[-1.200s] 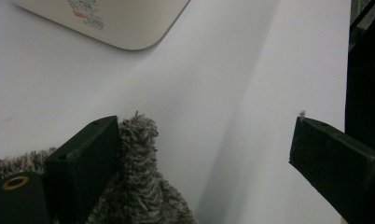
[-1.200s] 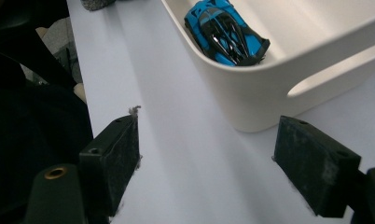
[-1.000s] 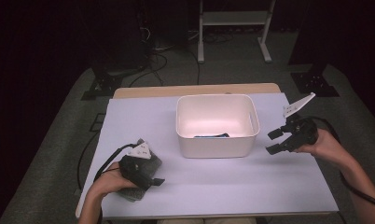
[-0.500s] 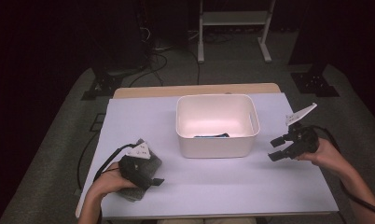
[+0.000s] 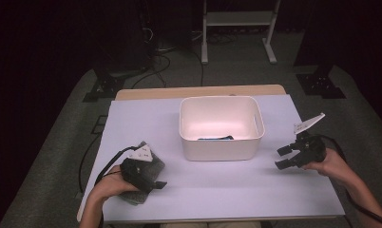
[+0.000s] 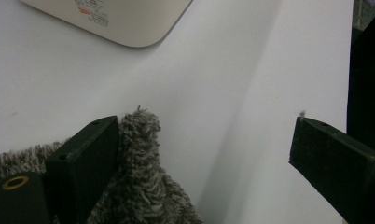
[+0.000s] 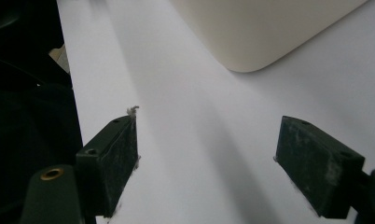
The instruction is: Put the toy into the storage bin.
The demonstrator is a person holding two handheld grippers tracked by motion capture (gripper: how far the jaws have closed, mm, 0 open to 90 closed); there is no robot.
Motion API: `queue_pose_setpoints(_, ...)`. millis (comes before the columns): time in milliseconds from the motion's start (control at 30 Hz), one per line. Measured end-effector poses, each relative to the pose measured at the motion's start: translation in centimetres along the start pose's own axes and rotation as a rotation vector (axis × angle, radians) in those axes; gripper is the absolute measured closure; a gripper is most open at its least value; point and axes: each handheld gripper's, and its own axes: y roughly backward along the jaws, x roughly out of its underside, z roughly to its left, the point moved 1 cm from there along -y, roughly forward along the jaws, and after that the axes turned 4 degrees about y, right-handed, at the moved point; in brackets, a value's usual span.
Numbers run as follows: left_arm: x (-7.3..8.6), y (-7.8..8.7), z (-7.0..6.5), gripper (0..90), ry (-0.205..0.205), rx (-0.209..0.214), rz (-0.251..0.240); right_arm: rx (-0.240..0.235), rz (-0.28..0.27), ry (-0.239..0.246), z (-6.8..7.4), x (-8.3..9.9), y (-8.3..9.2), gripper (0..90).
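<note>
At the lower left of the high view, the grey fuzzy cloth [image 5: 144, 178] lies flat on the white table [image 5: 217, 190], directly under the left gripper [image 5: 153, 184], whose jaws stand wide apart with one jaw against a raised fold of the pile. The left hand [image 5: 110, 185] is by far the nearer; the right gripper [image 5: 285, 157], jaws also apart and empty, hovers low at the right of the frame, well apart from the cloth, beyond the white bin [image 5: 221, 128]

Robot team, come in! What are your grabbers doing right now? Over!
Left gripper open, over fuzzy grey cloth. Right gripper open, empty, beside white bin. Dark item inside the bin. Nothing in the way.
</note>
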Motion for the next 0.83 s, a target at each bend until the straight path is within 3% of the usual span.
queue_pose_setpoints(833, 0.0, 0.1, 0.0, 8.3, 0.003, -0.004, -0.001, -0.046, -0.041, -0.038, -0.5, 2.4, -2.0, 19.1)
